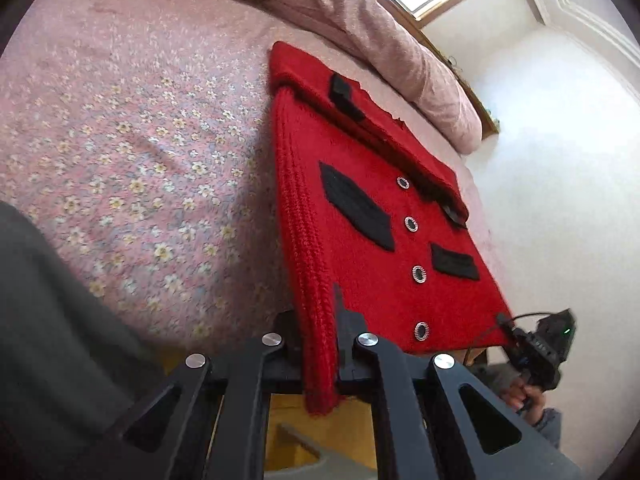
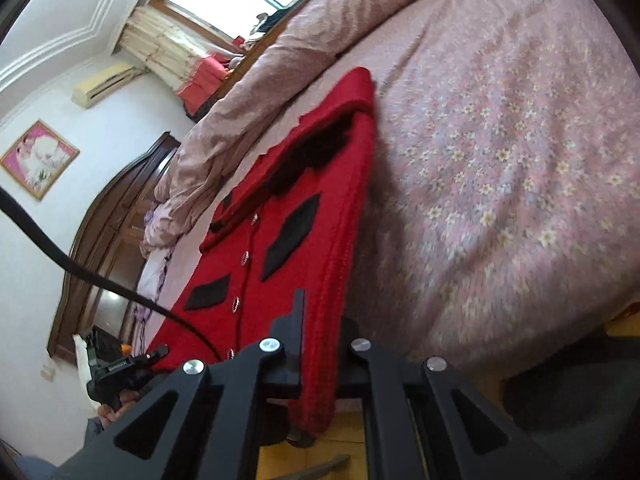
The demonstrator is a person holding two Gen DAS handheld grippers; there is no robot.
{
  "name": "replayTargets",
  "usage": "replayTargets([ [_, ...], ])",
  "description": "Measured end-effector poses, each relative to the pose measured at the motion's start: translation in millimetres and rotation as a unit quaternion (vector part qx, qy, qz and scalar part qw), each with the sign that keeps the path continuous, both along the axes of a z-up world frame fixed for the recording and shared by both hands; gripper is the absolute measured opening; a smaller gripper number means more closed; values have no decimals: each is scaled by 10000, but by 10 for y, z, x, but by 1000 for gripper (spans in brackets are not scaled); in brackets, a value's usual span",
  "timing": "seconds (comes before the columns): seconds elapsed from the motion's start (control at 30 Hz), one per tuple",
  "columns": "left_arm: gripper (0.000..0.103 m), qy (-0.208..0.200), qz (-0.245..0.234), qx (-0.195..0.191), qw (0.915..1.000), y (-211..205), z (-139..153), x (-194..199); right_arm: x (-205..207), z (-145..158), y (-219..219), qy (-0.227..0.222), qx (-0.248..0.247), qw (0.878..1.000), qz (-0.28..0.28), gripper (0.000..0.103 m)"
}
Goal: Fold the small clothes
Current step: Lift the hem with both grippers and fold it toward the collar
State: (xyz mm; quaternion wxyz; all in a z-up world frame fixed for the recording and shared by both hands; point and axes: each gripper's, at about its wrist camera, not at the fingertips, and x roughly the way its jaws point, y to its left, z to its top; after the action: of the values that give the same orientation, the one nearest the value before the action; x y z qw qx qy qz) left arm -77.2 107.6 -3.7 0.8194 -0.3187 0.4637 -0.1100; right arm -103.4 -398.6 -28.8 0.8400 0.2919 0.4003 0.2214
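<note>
Left hand-held gripper (image 1: 318, 354) sits at the bottom of the left wrist view with its jaws clamped on the ribbed hem of a small red cardigan (image 1: 372, 216), a short tail of knit hanging out below the pads. From this grip the cardigan runs straight ahead and away, its long axis following the line of the fingers toward the collar end, which rests on the bed (image 1: 132, 152) with the flowered pink cover. The row of silver buttons (image 1: 411, 223) and the black patches lie to the right of the grip, and past the far hem corner the person's other hand (image 1: 528, 394) holds the second tool. In the right wrist view, the right hand-held gripper (image 2: 320, 360) is likewise clamped on the ribbed hem, at the opposite corner, with the garment stretching forward and leftward toward the folded-over collar near the rolled quilt (image 2: 280, 80). Here the buttons fall left of the grip, and the left tool shows at the lower left edge. Both tools point downward at a slant and stand level with each other at the near end, so neither is closer to the collar; the hem appears raised off the bed between them while the far end lies flat. The coming move probably carries the hem forward along that long axis, over onto the collar end.
</note>
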Motion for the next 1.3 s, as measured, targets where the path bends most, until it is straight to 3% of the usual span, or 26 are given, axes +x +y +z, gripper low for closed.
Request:
replayTargets([
  [0.2,2,98,34,219,9997,-18,-32,345,325,83,161,-121,-846,9963,33,6],
  [0.37,2,-33,165,129,9998,76,-42,809,776,125,321,-271,-1554,9874,128,6],
  [0.47,2,-157,244,269,9992,74,-75,1126,1068,146,441,-418,-1905,9805,258,6],
  [0.6,2,-203,333,399,9984,33,-130,1444,1422,166,685,-671,-2639,9612,434,6],
  [0.67,2,-277,396,382,9981,58,-105,1568,1523,202,736,-739,-2747,9577,430,6],
  [0.77,2,-465,483,267,9974,147,9,1686,1681,304,706,-853,-2577,9620,283,6],
  [0.9,2,-870,577,19,9945,258,285,1842,1802,539,534,-1298,-1717,9766,23,7],
  [1.0,2,-1126,562,36,9920,312,440,2014,1981,660,426,-1572,-1266,9793,-155,7],
  [1.2,2,-1045,635,-150,9924,430,333,2495,2514,641,372,-1528,-917,9837,-240,7],
  [1.3,2,-789,697,26,9944,402,172,2725,2763,582,434,-1436,-928,9850,-234,7],
])
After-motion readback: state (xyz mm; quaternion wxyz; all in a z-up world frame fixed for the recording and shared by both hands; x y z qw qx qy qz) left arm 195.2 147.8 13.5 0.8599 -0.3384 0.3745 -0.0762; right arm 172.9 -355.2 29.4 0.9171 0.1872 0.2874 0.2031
